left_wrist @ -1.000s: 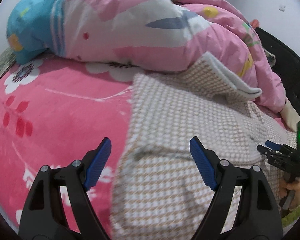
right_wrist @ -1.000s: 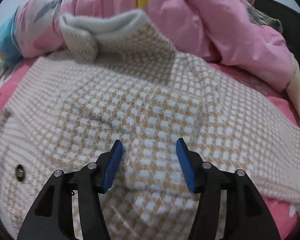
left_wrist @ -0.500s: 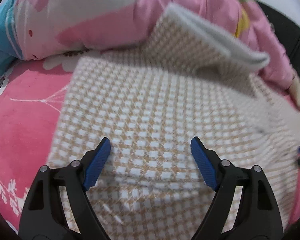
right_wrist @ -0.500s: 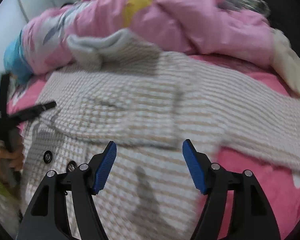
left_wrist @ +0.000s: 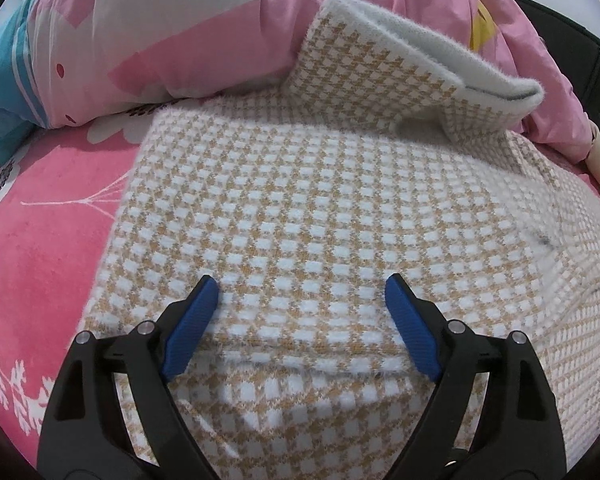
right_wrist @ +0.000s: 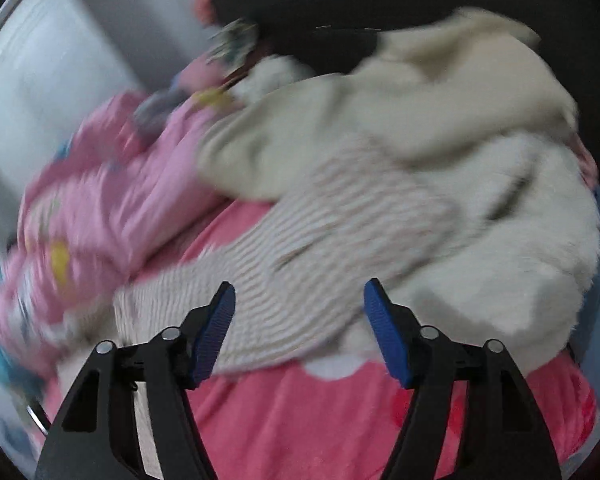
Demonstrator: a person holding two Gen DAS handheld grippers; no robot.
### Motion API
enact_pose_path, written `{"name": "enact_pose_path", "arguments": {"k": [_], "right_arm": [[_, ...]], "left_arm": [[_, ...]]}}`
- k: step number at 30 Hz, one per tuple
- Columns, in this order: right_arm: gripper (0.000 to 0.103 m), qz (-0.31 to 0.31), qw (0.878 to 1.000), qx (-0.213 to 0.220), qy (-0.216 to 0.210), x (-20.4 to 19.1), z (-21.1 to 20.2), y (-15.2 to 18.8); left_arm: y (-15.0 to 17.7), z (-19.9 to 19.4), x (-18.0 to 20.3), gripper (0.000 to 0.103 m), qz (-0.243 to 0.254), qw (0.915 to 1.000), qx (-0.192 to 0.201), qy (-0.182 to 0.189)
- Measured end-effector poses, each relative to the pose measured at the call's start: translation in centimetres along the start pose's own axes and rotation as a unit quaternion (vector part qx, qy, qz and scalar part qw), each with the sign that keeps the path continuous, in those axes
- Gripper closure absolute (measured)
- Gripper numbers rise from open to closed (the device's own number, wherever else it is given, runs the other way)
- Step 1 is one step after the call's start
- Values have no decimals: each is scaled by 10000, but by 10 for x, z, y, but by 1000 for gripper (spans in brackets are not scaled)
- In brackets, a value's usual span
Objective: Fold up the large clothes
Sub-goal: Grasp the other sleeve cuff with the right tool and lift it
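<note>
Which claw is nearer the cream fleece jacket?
Right. The right claw hangs open just short of the cream fleece jacket; the left claw hovers over the checked garment.

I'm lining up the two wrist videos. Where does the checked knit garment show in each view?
Left wrist: the checked knit garment fills the centre, folded flat, under the open left claw.
Right wrist: blurred; one stretch of it runs diagonally through the middle, beyond the open right claw, beside a cream fleece garment.
Shared landmark: the pink blanket underneath.
</note>
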State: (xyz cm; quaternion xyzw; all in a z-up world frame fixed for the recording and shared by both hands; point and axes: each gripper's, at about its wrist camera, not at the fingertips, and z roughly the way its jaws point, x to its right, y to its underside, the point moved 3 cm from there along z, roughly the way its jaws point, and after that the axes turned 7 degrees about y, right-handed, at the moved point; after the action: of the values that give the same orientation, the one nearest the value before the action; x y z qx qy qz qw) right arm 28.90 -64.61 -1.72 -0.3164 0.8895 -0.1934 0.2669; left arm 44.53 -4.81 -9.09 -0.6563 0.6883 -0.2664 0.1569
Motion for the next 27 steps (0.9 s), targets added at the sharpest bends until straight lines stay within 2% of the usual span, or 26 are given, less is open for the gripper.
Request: {"name": "enact_pose_path", "arguments": {"k": [1,3,7,12,17,25,27], "right_arm": [[44,131,9999,-26,-9,6,3,-3],[53,334,9994,-102,16,18,12,-5],[58,597,9980,-189,56,25,28,-6],[67,501,9979,-149,388,31,38,-11],[69,579,9972,-160,449,34,40,-10],[69,790,9965,-128,227,40,41,-5],[79,709,9972,-60,249,38,39,-6]], "left_arm": [[0,1,0,21,-2,10000,1,7],[1,1,-2,21,-6,10000,-7,12],[1,2,-4,20,-20,10000,-10,31],[1,2,-4,20,-21,10000,-5,32],[1,2,-4,20,-17,10000,-7,33],[1,3,-4,20,6,10000,8,16],[-1,3,-3,20,5,10000,0,28]]}}
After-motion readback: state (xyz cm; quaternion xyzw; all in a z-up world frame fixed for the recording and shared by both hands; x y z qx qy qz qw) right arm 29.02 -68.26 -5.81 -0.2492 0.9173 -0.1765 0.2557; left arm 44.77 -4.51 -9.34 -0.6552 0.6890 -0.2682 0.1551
